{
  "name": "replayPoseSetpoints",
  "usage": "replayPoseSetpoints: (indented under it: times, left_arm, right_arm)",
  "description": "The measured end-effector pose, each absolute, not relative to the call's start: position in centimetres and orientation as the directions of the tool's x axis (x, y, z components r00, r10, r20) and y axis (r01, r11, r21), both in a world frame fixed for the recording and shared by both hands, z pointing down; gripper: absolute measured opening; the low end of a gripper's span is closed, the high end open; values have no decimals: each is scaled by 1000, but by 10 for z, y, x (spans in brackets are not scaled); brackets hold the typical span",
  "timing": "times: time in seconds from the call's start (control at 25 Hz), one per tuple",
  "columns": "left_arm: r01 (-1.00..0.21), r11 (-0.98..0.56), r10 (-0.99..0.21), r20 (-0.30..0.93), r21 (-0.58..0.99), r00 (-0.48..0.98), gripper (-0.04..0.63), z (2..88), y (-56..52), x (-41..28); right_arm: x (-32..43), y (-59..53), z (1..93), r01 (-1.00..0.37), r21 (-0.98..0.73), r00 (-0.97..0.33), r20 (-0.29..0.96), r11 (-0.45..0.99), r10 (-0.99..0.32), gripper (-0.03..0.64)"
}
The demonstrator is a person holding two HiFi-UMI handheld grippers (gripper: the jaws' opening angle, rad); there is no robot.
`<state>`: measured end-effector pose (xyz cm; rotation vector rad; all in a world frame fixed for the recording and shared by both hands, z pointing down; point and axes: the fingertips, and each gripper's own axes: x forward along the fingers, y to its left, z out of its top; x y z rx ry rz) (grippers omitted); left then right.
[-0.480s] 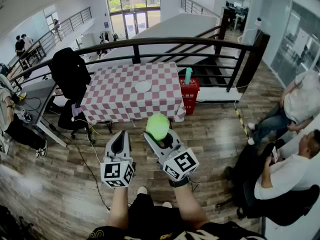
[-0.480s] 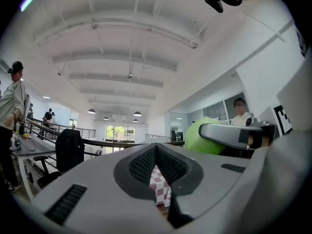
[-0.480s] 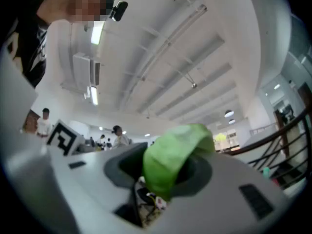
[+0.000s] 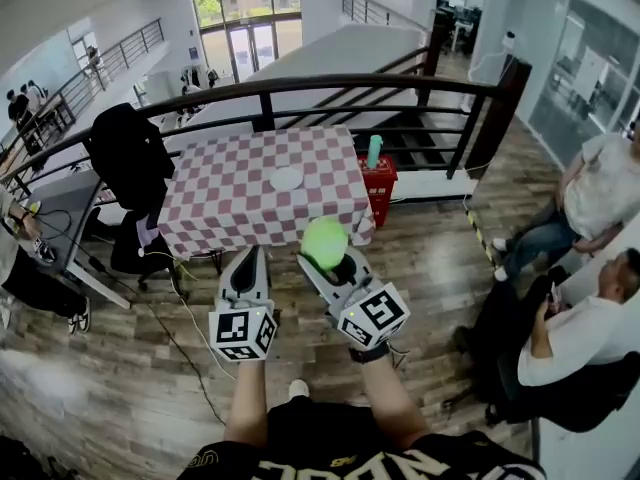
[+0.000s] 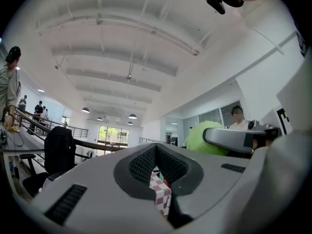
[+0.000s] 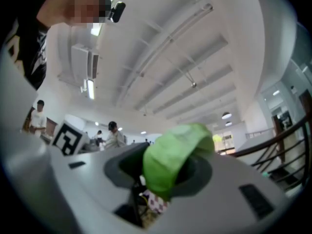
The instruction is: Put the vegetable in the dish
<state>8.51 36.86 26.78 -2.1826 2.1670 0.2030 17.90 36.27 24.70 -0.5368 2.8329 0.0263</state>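
I find the right gripper fingers gripping the green vegetable; left gripper fingers closed, empty; dish on bench.

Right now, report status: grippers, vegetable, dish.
Left gripper shut, empty. Right gripper shut on green vegetable, held over the floor. White dish on checkered table ahead. Black jacket on chair left of table, off the line.

The right tongs with the vegetable have neared the table.
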Motion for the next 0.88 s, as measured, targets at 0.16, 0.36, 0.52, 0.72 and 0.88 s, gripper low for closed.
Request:
replayPoseSetpoints:
  times: [0.16,0.36,0.52,0.72,0.88]
  left_arm:
    - [-997,-34,-988,-155,69,22,18,261,356,57]
    - [-993,-62,-986,-160,98,46,18,264,344,24]
    - [-992,-81,-986,-154,92,66,18,261,334,1]
    - [-981,-125,-985,-140,145,105,18,275,324,-10]
    - [-974,-147,-985,-118,172,127,18,290,308,-10]
  right_arm:
    - [158,351,238,-381,-22,-890,-261,924,-373,146]
    - [137,337,238,-423,-25,-875,-248,906,-416,146]
    - [119,322,241,-454,-42,-861,-234,890,-451,146]
    - [112,313,245,-507,-67,-831,-229,859,-508,146]
    - [102,302,255,-506,-66,-837,-201,860,-508,146]
